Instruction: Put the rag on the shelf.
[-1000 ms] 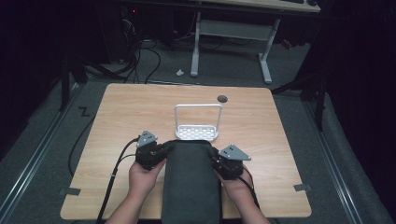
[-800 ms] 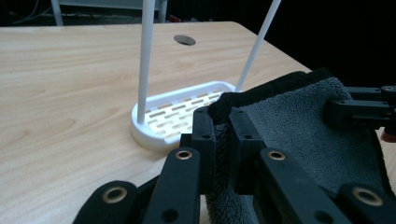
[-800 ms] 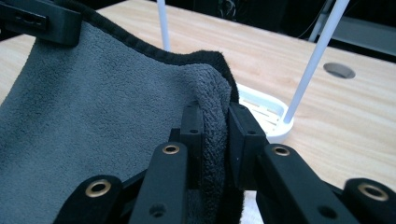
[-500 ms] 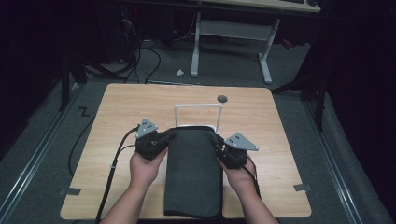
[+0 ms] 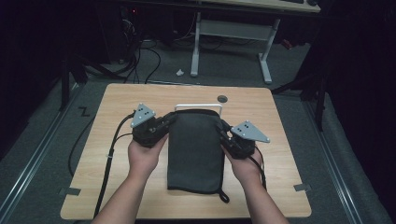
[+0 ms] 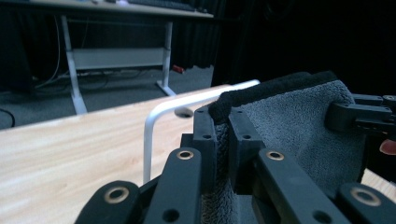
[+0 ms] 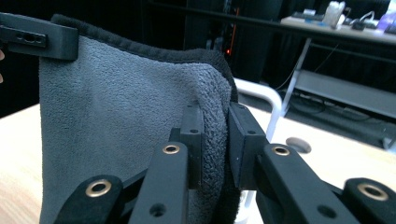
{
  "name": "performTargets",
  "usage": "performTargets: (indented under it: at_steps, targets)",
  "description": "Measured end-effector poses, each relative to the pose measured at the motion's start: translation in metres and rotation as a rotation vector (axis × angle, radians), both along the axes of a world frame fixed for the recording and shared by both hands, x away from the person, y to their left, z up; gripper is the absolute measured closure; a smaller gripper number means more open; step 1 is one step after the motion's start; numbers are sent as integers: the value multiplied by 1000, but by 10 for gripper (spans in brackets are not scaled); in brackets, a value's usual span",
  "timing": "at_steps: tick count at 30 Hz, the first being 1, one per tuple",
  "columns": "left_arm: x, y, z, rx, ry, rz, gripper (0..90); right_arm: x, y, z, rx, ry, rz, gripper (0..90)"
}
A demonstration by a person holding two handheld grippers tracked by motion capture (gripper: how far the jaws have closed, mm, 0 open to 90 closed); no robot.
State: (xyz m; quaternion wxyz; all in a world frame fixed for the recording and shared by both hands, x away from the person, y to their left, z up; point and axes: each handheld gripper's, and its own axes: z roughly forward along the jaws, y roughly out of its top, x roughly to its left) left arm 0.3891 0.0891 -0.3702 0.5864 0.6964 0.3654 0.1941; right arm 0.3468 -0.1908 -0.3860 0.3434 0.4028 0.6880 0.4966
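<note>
Dim room, wooden table under me. My left gripper and right gripper each clamp a top corner of the grey towel; the white rack's bar sits just beyond both, crosswise, towel trailing back toward me.

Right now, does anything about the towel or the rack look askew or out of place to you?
Nothing stands out. The grey towel is held straight by the left gripper and right gripper at its top corners, close to the white rack; a small loop trails at its lower right corner.
</note>
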Motion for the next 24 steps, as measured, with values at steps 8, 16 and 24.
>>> performTargets:
  at_steps: [8,16,24]
  targets:
    - [1,-2,25,-16,-51,1,835,0,-1,24,8,-48,-8,785]
    - [2,-5,46,-28,-99,-7,835,1,-5,45,3,-84,-21,786]
    - [6,-10,63,-26,-138,-14,836,4,-8,66,-14,-112,-37,787]
